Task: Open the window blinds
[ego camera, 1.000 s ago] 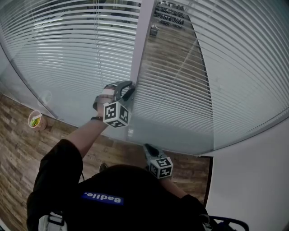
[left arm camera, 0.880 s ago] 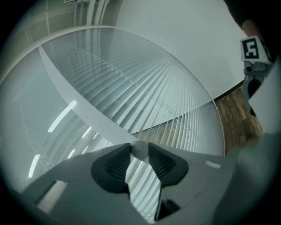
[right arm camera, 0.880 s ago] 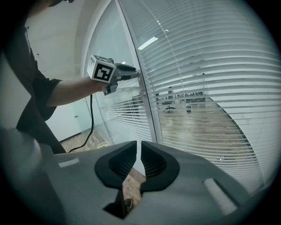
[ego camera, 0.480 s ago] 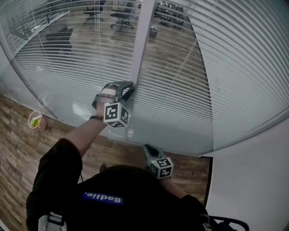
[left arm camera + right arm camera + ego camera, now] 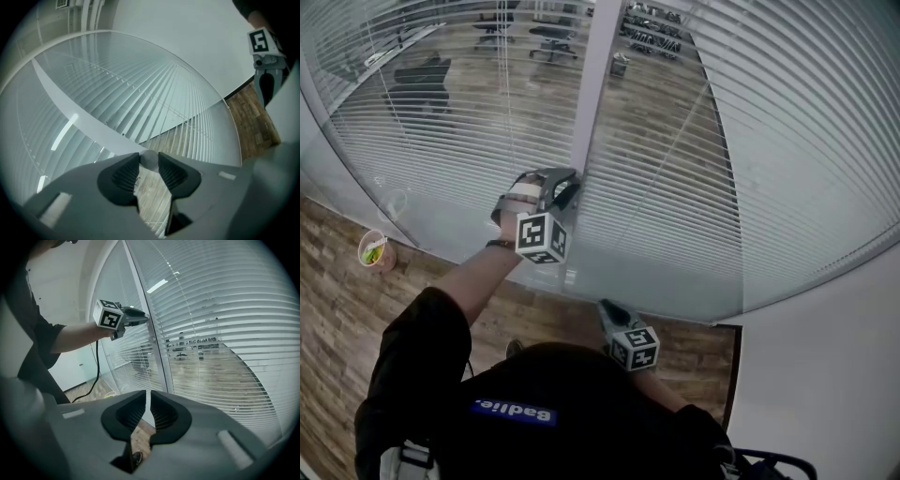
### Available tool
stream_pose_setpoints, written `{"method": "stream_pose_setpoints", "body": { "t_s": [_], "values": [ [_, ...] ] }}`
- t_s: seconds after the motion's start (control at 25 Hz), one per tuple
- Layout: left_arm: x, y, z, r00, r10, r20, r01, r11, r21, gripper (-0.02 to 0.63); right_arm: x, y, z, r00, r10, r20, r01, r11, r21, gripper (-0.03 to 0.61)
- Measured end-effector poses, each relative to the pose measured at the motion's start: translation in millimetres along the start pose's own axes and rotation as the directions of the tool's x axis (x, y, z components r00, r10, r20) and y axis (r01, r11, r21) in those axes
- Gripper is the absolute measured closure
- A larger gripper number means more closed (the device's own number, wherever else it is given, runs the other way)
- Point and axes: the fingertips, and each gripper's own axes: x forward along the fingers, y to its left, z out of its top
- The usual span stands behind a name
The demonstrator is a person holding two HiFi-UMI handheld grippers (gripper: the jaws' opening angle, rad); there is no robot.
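White slatted blinds (image 5: 441, 122) hang behind glass on both sides of a white mullion (image 5: 595, 84). The left pane's slats are tilted, and office chairs (image 5: 427, 75) show through them. My left gripper (image 5: 570, 187) reaches up to the mullion. In the left gripper view it (image 5: 149, 161) is shut on a small round grey knob (image 5: 150, 158). My right gripper (image 5: 607, 307) hangs low near my body, away from the glass. Its jaws (image 5: 148, 401) are shut with nothing between them. The left gripper (image 5: 143, 317) also shows in the right gripper view.
A small cup with green contents (image 5: 377, 250) stands on the wooden floor at the left, by the foot of the glass. A white wall (image 5: 825, 375) meets the glazing at the right. A black cable (image 5: 97, 366) hangs below my left arm.
The left pane's slats have tilted open, so the chairs and room beyond now show through. My left gripper rolled slightly on the knob. The right gripper has kept still.
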Motion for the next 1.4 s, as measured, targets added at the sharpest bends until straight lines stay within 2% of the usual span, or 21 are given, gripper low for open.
{"method": "stream_pose_setpoints", "body": {
  "t_s": [0.44, 1.04, 1.12, 1.24, 1.4],
  "values": [
    [0.3, -1.2, -0.4, 1.0, 0.004, -0.025, -0.001, 0.99, 0.138, 0.488, 0.5, -0.8, -0.9, 1.0, -0.001, 0.003, 0.001, 1.0, 0.005, 0.545],
    [0.5, -1.8, 0.4, 1.0, 0.009, -0.02, -0.006, 0.99, 0.141, 0.487, -1.2, -0.8, -0.7, 1.0, -0.006, 0.003, 0.006, 1.0, 0.01, 0.545],
    [0.7, -1.6, 0.5, 1.0, 0.013, -0.013, -0.012, 0.995, 0.103, 0.488, -1.9, -1.8, -1.0, 1.0, -0.009, 0.004, 0.009, 1.0, 0.008, 0.545],
    [1.3, -0.6, 0.0, 1.0, 0.014, -0.009, -0.014, 1.0, -0.015, 0.488, -2.3, -3.9, -2.5, 1.0, -0.012, 0.005, 0.012, 1.0, 0.008, 0.546],
    [2.1, 2.1, -0.9, 1.0, 0.012, 0.002, -0.012, 0.988, -0.153, 0.488, -2.5, -3.8, -2.2, 1.0, -0.012, 0.004, 0.012, 1.0, 0.014, 0.546]
  ]
}}
